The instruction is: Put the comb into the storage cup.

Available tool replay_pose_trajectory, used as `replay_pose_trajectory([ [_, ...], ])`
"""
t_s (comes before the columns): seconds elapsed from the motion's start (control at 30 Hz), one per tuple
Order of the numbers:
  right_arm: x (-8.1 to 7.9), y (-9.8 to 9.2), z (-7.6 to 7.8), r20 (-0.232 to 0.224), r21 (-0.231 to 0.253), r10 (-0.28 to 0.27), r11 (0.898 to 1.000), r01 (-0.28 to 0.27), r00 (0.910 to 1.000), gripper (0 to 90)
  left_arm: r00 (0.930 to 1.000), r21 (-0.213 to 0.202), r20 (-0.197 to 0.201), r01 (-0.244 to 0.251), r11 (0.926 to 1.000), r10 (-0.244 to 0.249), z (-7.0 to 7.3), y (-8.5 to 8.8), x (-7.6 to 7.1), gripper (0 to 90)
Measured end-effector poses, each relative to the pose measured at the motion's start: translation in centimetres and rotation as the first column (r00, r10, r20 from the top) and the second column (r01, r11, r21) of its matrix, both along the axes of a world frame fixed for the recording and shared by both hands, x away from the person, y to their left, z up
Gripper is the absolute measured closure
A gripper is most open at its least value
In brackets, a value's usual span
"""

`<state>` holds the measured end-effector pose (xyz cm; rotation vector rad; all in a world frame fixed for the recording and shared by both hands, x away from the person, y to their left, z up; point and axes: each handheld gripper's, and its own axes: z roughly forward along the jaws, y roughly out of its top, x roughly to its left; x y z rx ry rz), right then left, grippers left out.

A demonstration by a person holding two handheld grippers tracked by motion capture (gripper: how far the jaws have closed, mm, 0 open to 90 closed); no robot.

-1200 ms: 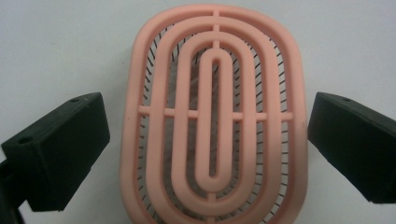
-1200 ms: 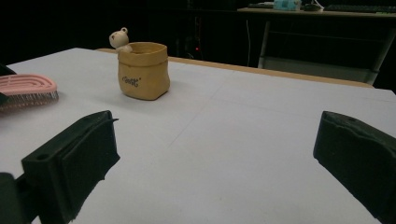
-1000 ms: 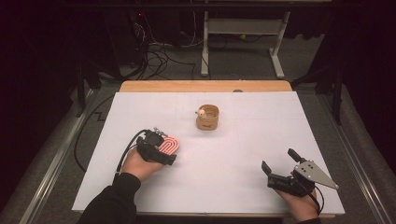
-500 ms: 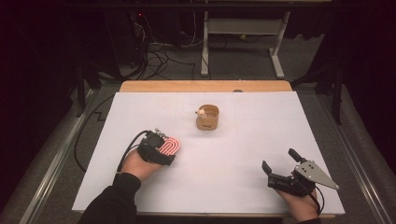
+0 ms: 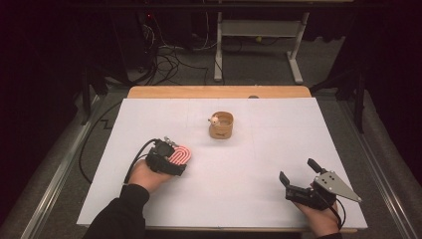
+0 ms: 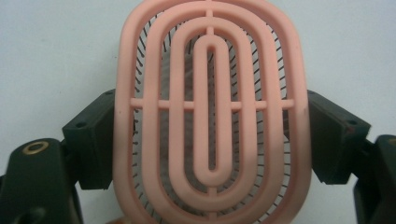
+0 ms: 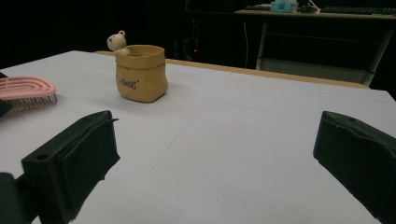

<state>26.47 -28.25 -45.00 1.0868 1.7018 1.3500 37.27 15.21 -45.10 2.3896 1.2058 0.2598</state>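
Note:
A pink oval hairbrush (image 5: pixel 183 154) lies bristles down on the white table at the front left. My left gripper (image 5: pixel 171 160) has just been closing on it. In the left gripper view its two black pads (image 6: pixel 95 135) press on the brush's (image 6: pixel 125 93) long sides, so the gripper (image 6: pixel 210 121) is shut on it. At the front right my right gripper (image 5: pixel 297 170) rests low over the table, open, with nothing between its jaws (image 7: pixel 215 154). The right gripper view has the brush (image 7: pixel 25 88) far off at the left.
A small tan pot (image 5: pixel 221 125) with a little bear figure on its rim (image 7: pixel 116 41) stands mid-table, toward the back. The white sheet (image 5: pixel 259 149) covers a wooden tabletop. Beyond the far edge are dark floor, cables and a desk frame (image 5: pixel 256 30).

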Motion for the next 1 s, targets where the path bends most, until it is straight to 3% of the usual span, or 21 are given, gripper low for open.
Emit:
replay_pose_trajectory([
  [0.17, 0.0, 0.0, 0.0, 0.000, 0.002, -0.001, 1.000, 0.001, 1.0000, 0.3, 1.0000, 0.000, -0.006, 0.001, 1.0000, -0.001, 0.0, 0.2, 0.0, 17.9],
  [0.3, -0.1, 0.0, 0.1, 0.002, 0.005, -0.003, 1.000, 0.003, 1.0000, 0.3, 0.9997, 0.005, 0.017, 0.017, 0.9998, -0.017, -0.1, -0.1, -0.2, 18.0],
  [0.63, -0.1, -0.1, 0.1, 0.004, 0.006, -0.005, 1.000, 0.005, 1.0000, 0.3, 0.9961, -0.032, 0.085, 0.023, 0.9992, -0.021, 0.0, -0.1, -0.7, 18.3],
  [0.8, -0.1, -0.2, 0.1, 0.004, 0.009, -0.008, 1.000, 0.008, 1.0000, 0.3, 0.9948, -0.031, 0.100, 0.025, 0.9992, -0.022, 0.0, -0.1, -0.9, 18.4],
  [1.0, -0.1, -0.2, -0.1, 0.000, 0.011, -0.008, 1.000, 0.008, 1.0000, 0.3, 0.9924, -0.065, 0.120, 0.032, 0.9974, -0.024, 0.3, 0.3, -1.2, 18.4],
])
